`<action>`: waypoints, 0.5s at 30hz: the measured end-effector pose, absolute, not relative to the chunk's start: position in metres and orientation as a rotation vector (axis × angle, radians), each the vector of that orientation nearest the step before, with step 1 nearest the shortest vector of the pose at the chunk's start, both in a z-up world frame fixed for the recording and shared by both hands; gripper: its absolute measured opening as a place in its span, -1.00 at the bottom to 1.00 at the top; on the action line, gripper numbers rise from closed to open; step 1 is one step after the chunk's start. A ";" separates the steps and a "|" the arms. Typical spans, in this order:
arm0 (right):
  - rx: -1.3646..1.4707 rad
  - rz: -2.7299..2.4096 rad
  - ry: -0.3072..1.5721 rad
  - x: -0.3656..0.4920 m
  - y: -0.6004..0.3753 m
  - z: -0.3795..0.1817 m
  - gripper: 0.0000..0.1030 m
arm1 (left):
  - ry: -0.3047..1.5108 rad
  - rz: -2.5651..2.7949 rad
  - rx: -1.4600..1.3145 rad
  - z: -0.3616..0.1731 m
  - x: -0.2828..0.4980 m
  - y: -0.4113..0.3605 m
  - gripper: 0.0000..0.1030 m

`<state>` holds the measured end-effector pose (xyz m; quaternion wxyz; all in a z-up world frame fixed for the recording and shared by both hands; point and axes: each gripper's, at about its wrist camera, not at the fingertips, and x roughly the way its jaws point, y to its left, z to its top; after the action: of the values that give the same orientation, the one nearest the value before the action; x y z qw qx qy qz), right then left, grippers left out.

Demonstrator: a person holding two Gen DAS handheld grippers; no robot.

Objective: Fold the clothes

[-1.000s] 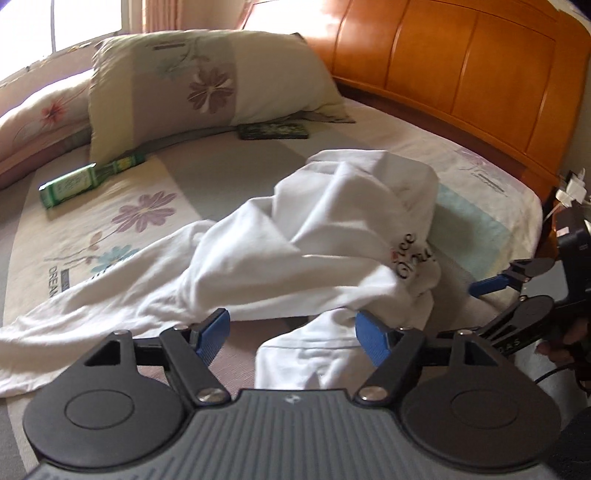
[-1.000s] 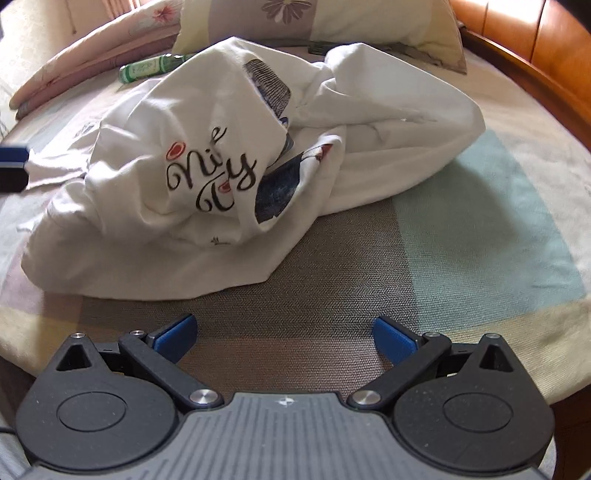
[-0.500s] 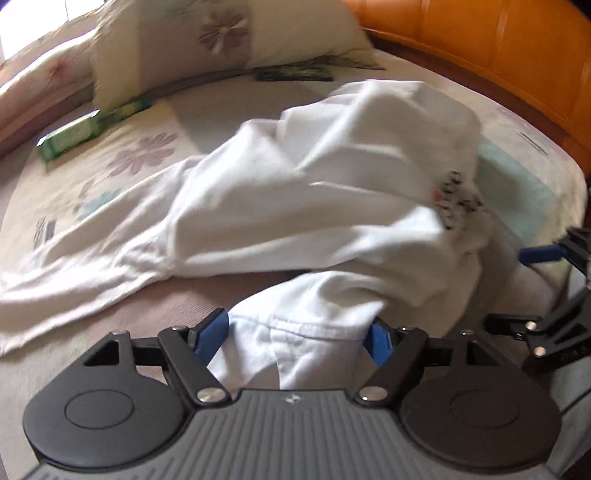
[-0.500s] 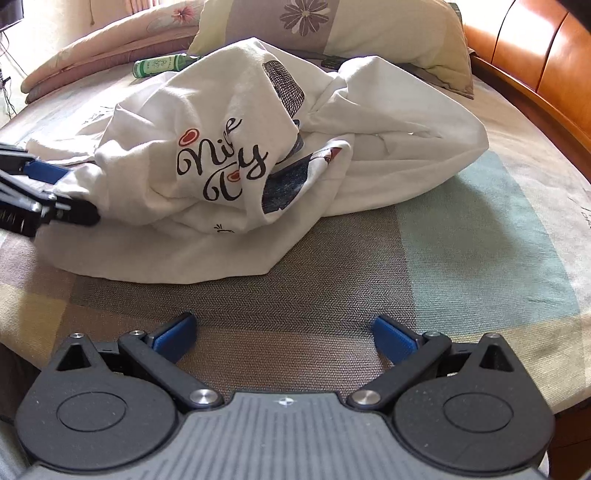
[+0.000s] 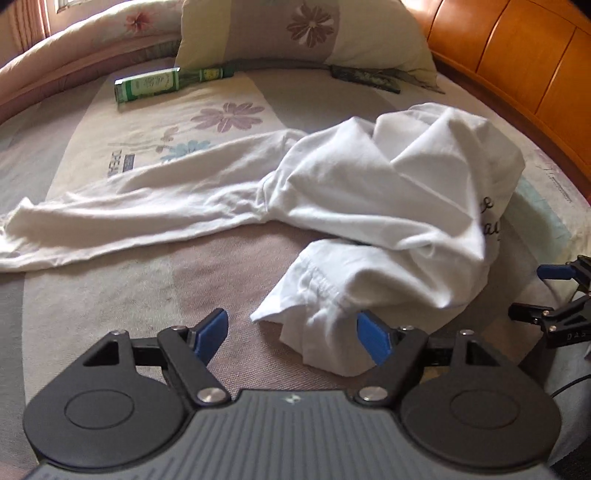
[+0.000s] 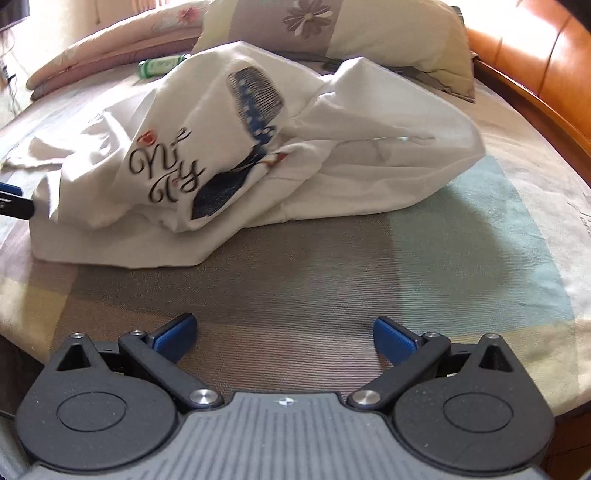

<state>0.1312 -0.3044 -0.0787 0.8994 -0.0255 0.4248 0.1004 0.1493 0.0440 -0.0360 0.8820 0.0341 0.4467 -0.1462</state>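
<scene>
A crumpled white T-shirt (image 5: 388, 192) with dark script print lies on the bed, one long part trailing to the left. My left gripper (image 5: 291, 332) is open and low over the sheet. The shirt's hemmed end (image 5: 317, 295) lies between its jaws, close to the right pad (image 5: 373, 338). My right gripper (image 6: 284, 332) is open over bare sheet, short of the shirt (image 6: 332, 173), with nothing between its pads. In the left wrist view it shows at the right edge (image 5: 535, 295). The left gripper (image 6: 11, 201) shows at the right wrist view's left edge, against the shirt.
A flowered pillow (image 5: 306, 33) and a wooden headboard (image 5: 517, 55) stand behind the shirt. A green bottle (image 5: 147, 86) and a dark flat object (image 5: 365, 77) lie by the pillow. A folded pink quilt (image 6: 110, 37) lies at the back left. The bed edge (image 6: 576, 387) drops off right.
The left gripper's view has swung left and tilted; the shirt's hem now sits toward its right pad. The right gripper has edged closer to the shirt. Both stayed open.
</scene>
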 end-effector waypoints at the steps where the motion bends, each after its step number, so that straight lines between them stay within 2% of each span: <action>1: -0.042 0.198 0.874 0.134 -0.310 -0.076 1.00 | 0.908 -0.320 0.069 -0.029 0.148 0.040 0.66; 6: 0.008 0.132 0.850 0.158 -0.336 -0.064 1.00 | 0.842 -0.398 0.081 -0.013 0.151 0.006 0.71; 15: 0.033 0.025 0.886 0.255 -0.388 -0.072 1.00 | 0.802 -0.493 0.047 -0.023 0.156 -0.063 0.71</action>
<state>0.2550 -0.3879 -0.0724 0.9033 0.0162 0.4284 0.0123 0.1563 -0.0632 -0.0231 0.8909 0.0229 0.3865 -0.2374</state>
